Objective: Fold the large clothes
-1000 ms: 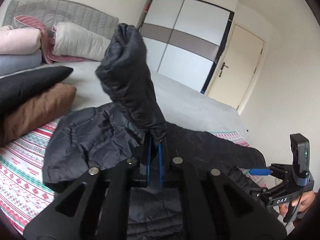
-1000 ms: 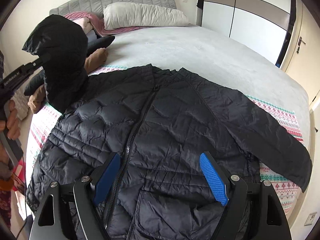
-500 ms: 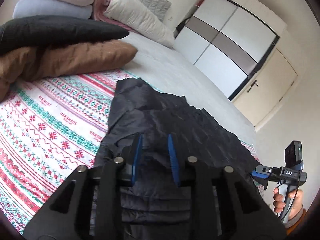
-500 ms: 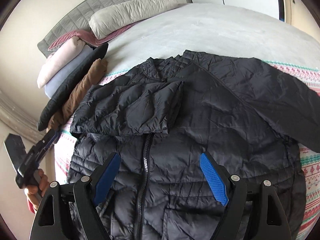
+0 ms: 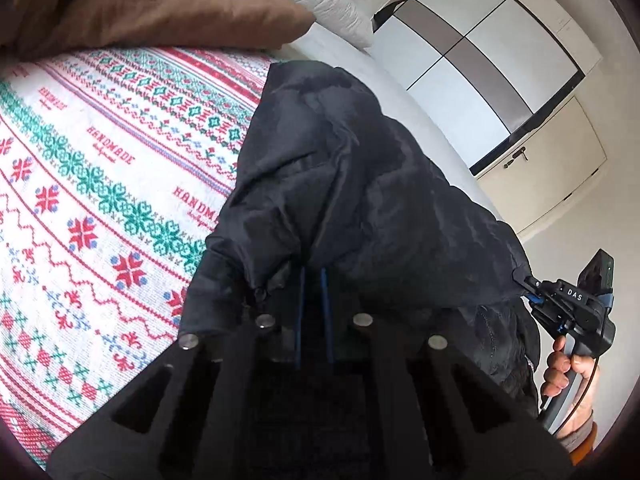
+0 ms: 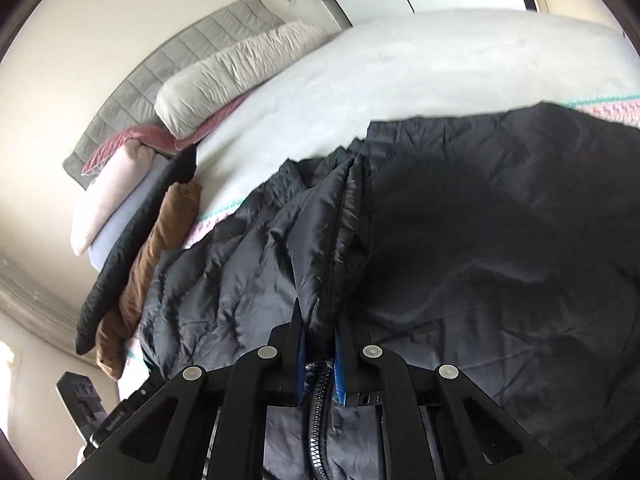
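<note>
A black quilted jacket lies on the bed, partly lifted; it also shows in the right wrist view. My left gripper is shut on a fold of the jacket's edge and holds it up off the patterned blanket. My right gripper is shut on the jacket's front by the zipper, and it also shows in the left wrist view, gripping the far edge. The jacket's lower part is hidden behind the gripper bodies.
A brown cushion and a black one lie stacked at the bed's side, with pink and blue folded bedding and a white pillow by the grey headboard. A wardrobe and door stand beyond the bed.
The left gripper let the sleeve down across the jacket's front, then shut on the jacket's edge. The right gripper went from wide open above the jacket to shut on its front. The jacket is lifted.
</note>
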`<state>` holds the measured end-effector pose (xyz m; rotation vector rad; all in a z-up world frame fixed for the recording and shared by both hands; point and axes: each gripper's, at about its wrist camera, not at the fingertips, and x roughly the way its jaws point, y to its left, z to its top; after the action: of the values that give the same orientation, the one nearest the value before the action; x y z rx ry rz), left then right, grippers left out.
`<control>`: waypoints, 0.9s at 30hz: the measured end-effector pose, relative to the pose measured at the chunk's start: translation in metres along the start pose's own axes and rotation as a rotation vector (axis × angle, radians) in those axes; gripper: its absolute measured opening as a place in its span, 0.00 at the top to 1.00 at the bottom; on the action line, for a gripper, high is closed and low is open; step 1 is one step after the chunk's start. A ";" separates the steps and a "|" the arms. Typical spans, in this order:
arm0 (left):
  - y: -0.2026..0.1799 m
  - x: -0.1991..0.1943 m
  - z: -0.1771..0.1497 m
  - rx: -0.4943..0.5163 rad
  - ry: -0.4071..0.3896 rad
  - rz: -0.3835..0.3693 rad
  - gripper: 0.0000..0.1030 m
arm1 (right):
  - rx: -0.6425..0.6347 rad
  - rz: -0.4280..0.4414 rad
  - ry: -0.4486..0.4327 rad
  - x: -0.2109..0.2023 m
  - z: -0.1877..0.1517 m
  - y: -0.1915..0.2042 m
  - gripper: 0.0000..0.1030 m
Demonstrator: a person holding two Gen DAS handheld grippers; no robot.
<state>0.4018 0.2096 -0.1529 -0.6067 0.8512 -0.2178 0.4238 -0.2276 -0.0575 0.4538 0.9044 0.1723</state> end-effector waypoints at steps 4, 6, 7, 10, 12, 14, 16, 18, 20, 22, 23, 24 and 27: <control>-0.007 -0.003 -0.006 0.019 0.001 0.008 0.90 | -0.062 -0.161 0.094 0.032 -0.019 -0.009 0.90; -0.009 -0.008 -0.011 0.004 0.001 -0.005 0.86 | -0.103 -0.188 0.077 0.043 -0.029 -0.012 0.90; -0.009 -0.012 -0.013 -0.008 -0.001 -0.013 0.82 | -0.110 -0.193 0.061 0.045 -0.031 -0.014 0.90; -0.015 -0.029 -0.017 -0.023 -0.026 0.007 0.51 | -0.073 -0.161 0.049 0.039 -0.031 -0.018 0.87; -0.020 -0.042 -0.018 -0.003 -0.051 0.054 0.24 | -0.034 -0.129 0.078 0.026 -0.027 -0.026 0.82; -0.031 -0.049 -0.019 0.037 -0.038 0.111 0.19 | -0.013 -0.106 0.092 0.003 -0.018 -0.038 0.67; -0.039 -0.049 -0.019 0.051 -0.001 0.177 0.18 | 0.002 -0.123 0.061 -0.027 -0.008 -0.052 0.37; -0.043 -0.049 -0.022 0.029 0.035 0.198 0.10 | 0.038 -0.169 -0.001 -0.065 0.001 -0.077 0.22; -0.049 -0.047 -0.025 0.010 0.074 0.193 0.04 | 0.101 -0.210 -0.034 -0.098 0.006 -0.110 0.21; -0.056 -0.047 -0.030 0.025 0.100 0.191 0.03 | 0.193 -0.265 -0.058 -0.126 0.006 -0.150 0.20; -0.060 -0.047 -0.031 0.036 0.108 0.195 0.02 | 0.243 -0.297 -0.065 -0.138 0.005 -0.170 0.20; -0.063 -0.047 -0.032 0.043 0.113 0.202 0.02 | 0.302 -0.327 -0.068 -0.149 0.002 -0.192 0.20; -0.071 -0.047 -0.033 0.049 0.111 0.219 0.01 | 0.497 -0.362 -0.081 -0.175 -0.013 -0.254 0.20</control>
<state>0.3500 0.1574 -0.0981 -0.4547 1.0100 -0.0730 0.2951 -0.5083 -0.0524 0.7394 0.9327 -0.4088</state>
